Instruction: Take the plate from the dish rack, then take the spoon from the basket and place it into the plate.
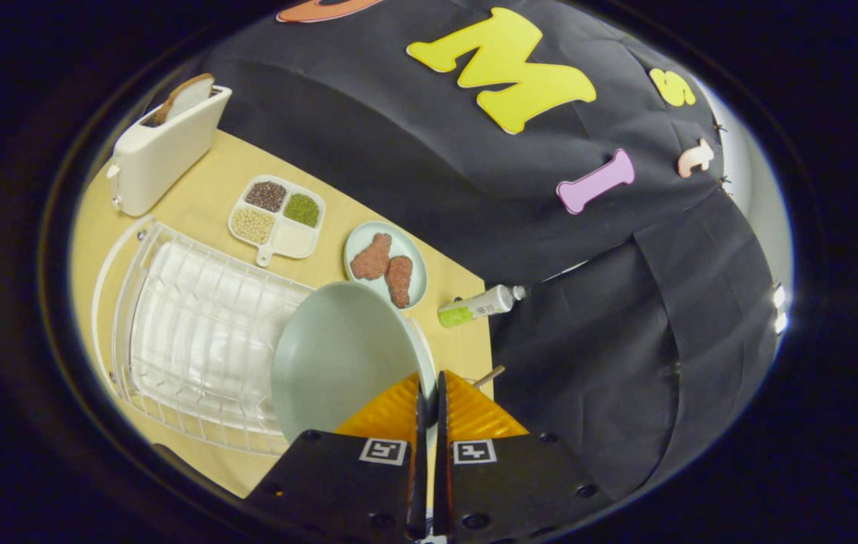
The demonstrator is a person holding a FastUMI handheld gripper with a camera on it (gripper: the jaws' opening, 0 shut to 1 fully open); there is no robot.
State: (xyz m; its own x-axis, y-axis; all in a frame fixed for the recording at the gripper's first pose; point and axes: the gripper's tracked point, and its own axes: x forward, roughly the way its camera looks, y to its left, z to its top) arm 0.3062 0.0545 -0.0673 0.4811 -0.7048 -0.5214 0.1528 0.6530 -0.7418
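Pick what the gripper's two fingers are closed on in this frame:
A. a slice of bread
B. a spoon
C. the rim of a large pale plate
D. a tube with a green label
C: the gripper has both orange fingers pressed on the rim of the large pale plate, held tilted beside the white dish rack.
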